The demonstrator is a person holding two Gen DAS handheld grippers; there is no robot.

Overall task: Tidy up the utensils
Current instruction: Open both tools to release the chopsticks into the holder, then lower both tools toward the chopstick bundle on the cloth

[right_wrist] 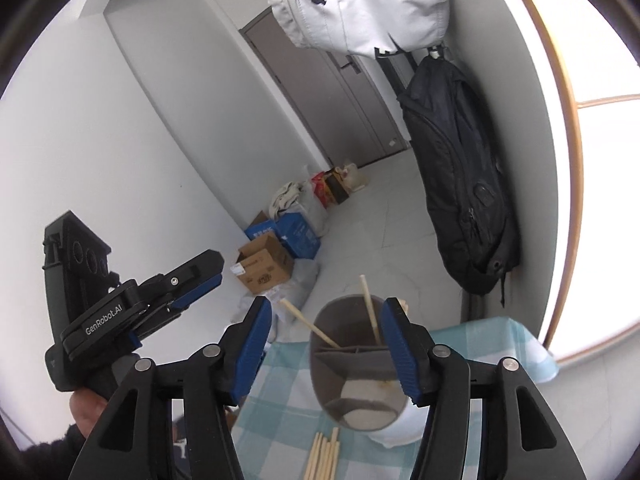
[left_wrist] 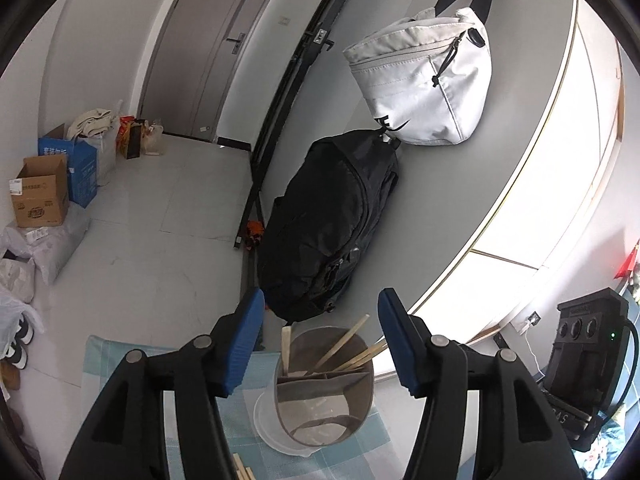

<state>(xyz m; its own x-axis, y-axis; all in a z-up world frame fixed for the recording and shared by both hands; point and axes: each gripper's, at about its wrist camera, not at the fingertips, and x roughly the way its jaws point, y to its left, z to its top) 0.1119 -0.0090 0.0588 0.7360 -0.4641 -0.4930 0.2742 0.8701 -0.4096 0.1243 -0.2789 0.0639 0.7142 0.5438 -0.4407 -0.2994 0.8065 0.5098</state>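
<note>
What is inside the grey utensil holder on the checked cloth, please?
The grey utensil holder has a divider; wooden chopsticks stand in its far compartment, leaning out over the rim. The near compartment looks empty, but its bottom is hidden by the wall.

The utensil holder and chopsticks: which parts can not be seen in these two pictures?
- Holder base, left wrist view: its own tilted wall hides it.
- Holder's right rim, right wrist view: right gripper finger covers it.
- Loose chopsticks: bottom edge cuts them off in both views.
- Chopsticks' lower ends inside holder: dividers hide them.
</note>
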